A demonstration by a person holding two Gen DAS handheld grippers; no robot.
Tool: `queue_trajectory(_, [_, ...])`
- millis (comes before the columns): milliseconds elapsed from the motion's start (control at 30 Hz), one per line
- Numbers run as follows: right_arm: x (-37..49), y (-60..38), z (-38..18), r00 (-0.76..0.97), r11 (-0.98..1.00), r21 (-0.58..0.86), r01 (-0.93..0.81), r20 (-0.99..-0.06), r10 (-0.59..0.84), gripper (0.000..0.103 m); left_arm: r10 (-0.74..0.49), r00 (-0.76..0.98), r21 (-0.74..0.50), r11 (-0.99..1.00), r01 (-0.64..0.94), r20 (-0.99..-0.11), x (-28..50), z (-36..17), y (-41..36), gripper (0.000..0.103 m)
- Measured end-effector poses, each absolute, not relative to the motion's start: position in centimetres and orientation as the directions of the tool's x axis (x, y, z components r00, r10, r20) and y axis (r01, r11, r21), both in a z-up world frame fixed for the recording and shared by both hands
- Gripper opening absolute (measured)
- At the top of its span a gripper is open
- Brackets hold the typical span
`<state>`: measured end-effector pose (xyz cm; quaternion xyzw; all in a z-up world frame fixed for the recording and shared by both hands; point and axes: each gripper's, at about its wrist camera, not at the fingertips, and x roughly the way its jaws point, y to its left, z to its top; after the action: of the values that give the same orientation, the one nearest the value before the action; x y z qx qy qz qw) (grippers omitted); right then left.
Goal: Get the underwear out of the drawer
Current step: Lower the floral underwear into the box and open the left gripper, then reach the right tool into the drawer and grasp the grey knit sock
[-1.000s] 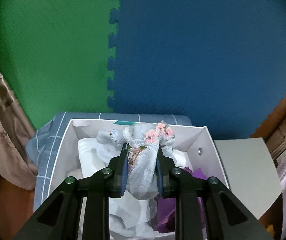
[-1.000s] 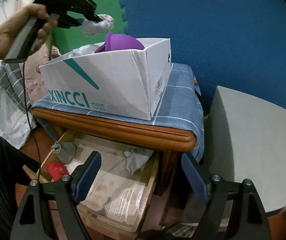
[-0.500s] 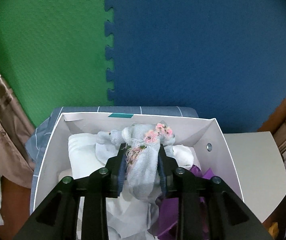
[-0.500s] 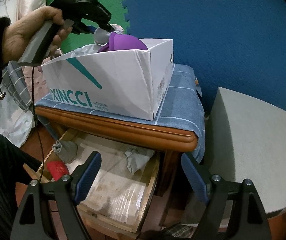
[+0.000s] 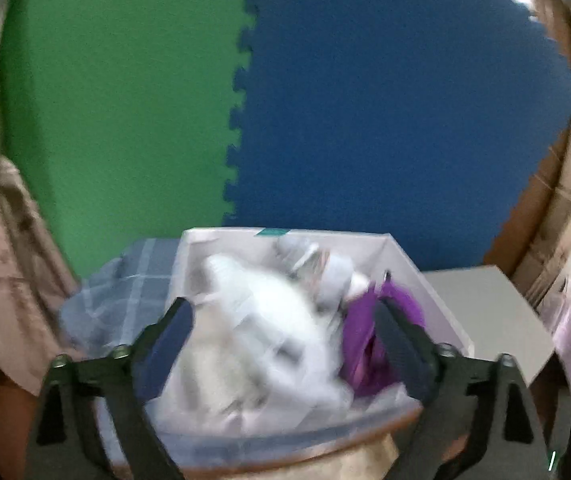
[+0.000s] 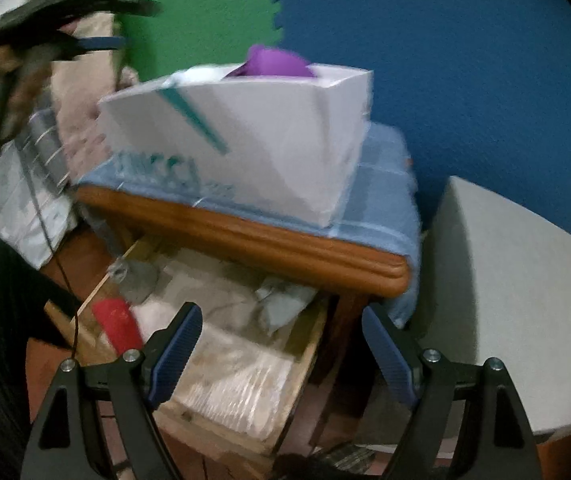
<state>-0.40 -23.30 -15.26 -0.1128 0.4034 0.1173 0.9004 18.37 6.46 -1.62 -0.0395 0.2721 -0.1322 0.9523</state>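
Note:
The pale grey underwear with pink flowers (image 5: 329, 268) lies blurred at the back of the white box (image 5: 285, 234), free of any grip. My left gripper (image 5: 281, 308) hangs in front of the box, its jaws opening wide with nothing pressed between them. It also shows blurred in the right wrist view, the left gripper (image 6: 137, 24) up left of the box (image 6: 265, 140). My right gripper (image 6: 281, 312) stands open above the pulled-out wooden drawer (image 6: 245, 360). Grey underwear (image 6: 281, 304) lies crumpled in that drawer, another grey piece (image 6: 137, 280) at its left.
White clothes (image 5: 261, 320) and a purple garment (image 5: 365, 332) fill the box, which stands on a blue checked cloth (image 6: 381, 184) over a wooden table (image 6: 245, 236). A red item (image 6: 117, 320) lies in the drawer. A grey surface (image 6: 505, 280) is at the right. Green and blue foam mats back the scene.
My left gripper let go of the flowered underwear, which dropped into the box, and it pulled back with jaws spread wide. The right gripper stayed over the drawer.

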Motion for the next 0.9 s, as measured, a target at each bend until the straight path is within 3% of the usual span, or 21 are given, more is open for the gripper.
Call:
queue_trajectory(233, [1.7,-15.1,-19.7,0.441,0.821,-0.049,-0.569,-0.861,0.254,0.084,-0.226,0.857,-0.144,0.973,0.179,-0.464,6.8,-5.5,16.2,0.101])
queue_trajectory(500, [5.6,-3.7,-28.2,0.108,0.667,0.064,-0.743,-0.971,0.213,0.084,-0.159,0.894,-0.297,0.954,0.03,-0.419,3.2,-9.7,22.8,0.101])
queue_trajectory(700, [7.4,0.4,-31.0,0.152,0.658,0.0,-0.753,-0.973,0.174,0.084,-0.19,0.907,-0.305,0.95,0.073,-0.375,3.8,-10.8,23.1,0.101])
queue_trajectory(900, [7.5,3.4,-31.5,0.341,0.602,-0.202,-0.773,-0.932,0.125,0.084,-0.215,0.917,-0.306,0.946,0.109,-0.337,3.5,-11.0,23.0,0.101])
